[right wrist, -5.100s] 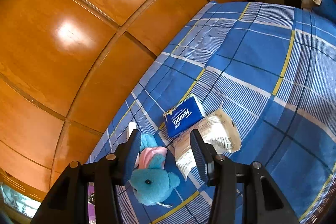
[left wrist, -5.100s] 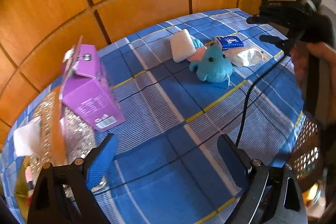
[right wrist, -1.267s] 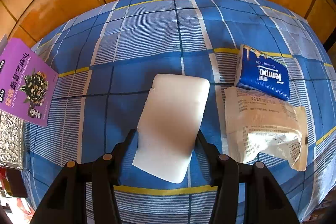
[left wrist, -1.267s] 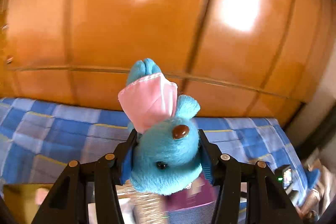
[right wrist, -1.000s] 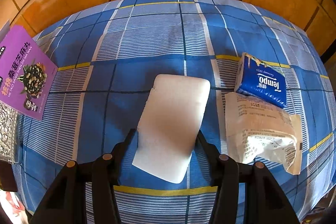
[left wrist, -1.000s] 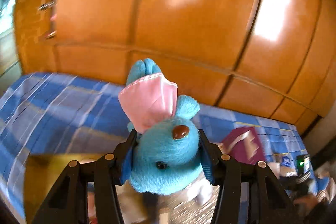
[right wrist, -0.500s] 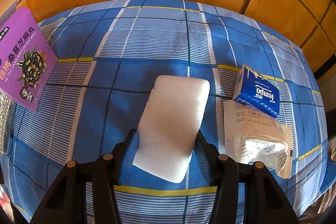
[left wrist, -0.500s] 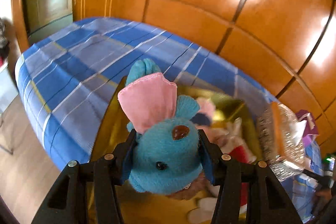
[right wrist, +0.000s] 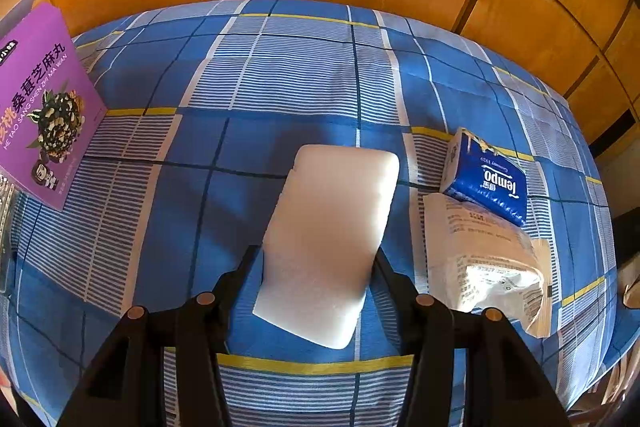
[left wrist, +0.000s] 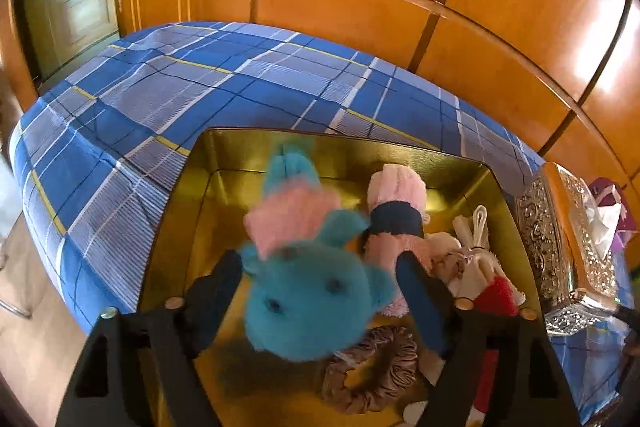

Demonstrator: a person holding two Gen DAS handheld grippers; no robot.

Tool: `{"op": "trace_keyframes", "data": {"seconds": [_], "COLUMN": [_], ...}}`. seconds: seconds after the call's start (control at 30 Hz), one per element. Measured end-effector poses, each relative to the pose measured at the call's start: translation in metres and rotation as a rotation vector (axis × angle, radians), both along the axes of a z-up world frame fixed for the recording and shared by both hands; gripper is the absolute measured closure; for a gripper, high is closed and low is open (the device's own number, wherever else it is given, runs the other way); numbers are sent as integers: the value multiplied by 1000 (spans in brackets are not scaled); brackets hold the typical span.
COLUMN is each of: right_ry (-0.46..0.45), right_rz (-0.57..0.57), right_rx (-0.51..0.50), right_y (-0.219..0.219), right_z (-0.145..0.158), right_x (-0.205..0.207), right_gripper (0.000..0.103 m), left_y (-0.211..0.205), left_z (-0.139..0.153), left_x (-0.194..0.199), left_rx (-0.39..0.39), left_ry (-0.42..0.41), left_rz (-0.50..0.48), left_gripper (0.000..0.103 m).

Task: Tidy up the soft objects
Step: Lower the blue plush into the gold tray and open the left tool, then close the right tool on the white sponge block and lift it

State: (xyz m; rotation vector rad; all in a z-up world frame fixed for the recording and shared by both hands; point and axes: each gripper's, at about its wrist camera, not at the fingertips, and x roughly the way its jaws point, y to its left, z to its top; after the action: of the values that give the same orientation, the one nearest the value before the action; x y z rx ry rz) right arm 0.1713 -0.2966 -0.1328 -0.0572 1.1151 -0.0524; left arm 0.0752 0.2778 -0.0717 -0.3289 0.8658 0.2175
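My left gripper (left wrist: 318, 261) hangs over a gold tin (left wrist: 224, 151) and its jaws are opening. A blue plush toy with a pink skirt (left wrist: 308, 303), blurred, sits between the fingers with gaps on both sides. In the tin lie a pink plush (left wrist: 394, 195), a small bunny with a red part (left wrist: 480, 275) and a brown scrunchie (left wrist: 372, 371). In the right wrist view my right gripper (right wrist: 316, 253) is shut on a white foam block (right wrist: 332, 223), held above the blue plaid bedcover (right wrist: 280, 67).
A blue Tempo tissue pack (right wrist: 488, 179) and a white paper packet (right wrist: 480, 259) lie right of the block. A purple box (right wrist: 40, 107) stands at the left. An ornate silver tissue box (left wrist: 560, 247) borders the tin's right side. Wooden panels run behind the bed.
The left gripper sank over the gold tin, then spread its jaws and let go of the blue plush, which now drops blurred between them. The right gripper keeps its hold on the foam block.
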Motion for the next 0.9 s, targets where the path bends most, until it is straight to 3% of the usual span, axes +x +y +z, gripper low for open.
{"op": "trace_keyframes", "data": {"seconds": [0.27,0.67,0.9], "right_ry": [0,-30,-81], "right_rz": [-3,-36,-67], "right_rx": [4,4,49], "right_y": [0,2,5], "right_z": [0,11,46], "right_x": [0,3,25], "right_gripper": [50,55,55], "left_y": [-14,-73,-94], "left_z": [21,41,45], "left_x": [-43,-70,-74], "left_rx": [61,103,131], "left_ry": [-78,-134,-141], "left_rz": [67,-88,-145], "left_gripper": [22,22,22]}}
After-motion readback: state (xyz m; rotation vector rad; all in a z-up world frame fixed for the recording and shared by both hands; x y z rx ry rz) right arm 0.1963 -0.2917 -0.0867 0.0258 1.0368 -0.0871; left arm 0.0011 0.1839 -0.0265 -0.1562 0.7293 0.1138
